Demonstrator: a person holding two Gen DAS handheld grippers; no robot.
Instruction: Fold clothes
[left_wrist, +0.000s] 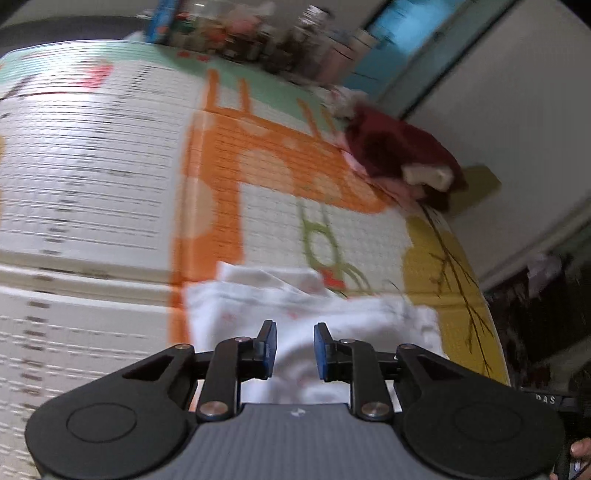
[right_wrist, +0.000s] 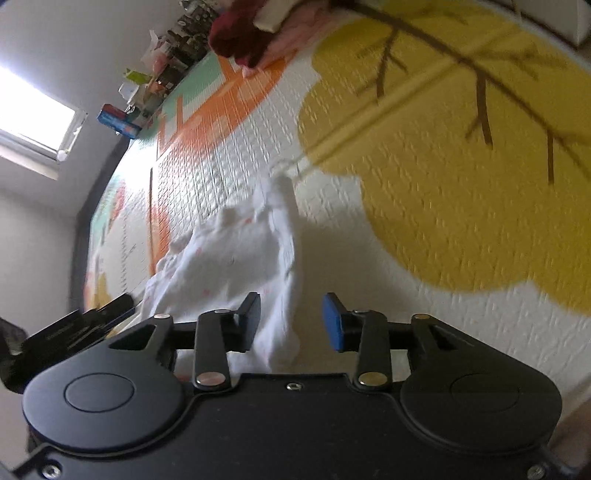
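A white garment with small pink marks (left_wrist: 295, 306) lies crumpled on the patterned play mat (left_wrist: 110, 166). My left gripper (left_wrist: 294, 349) is open, its blue pads just above the garment with nothing between them. In the right wrist view the same white garment (right_wrist: 236, 266) lies bunched in front of my right gripper (right_wrist: 291, 321), which is open; cloth shows between the jaws but is not pinched. A pile of dark red and pink clothes (left_wrist: 399, 155) sits at the mat's far edge; it also shows in the right wrist view (right_wrist: 255, 33).
The mat (right_wrist: 443, 184) has orange, yellow and green prints. Boxes, jars and clutter (left_wrist: 258, 33) line the far wall. A white wall (left_wrist: 498, 92) borders the mat on the right. The other gripper's black body (right_wrist: 66, 332) shows at the left in the right wrist view.
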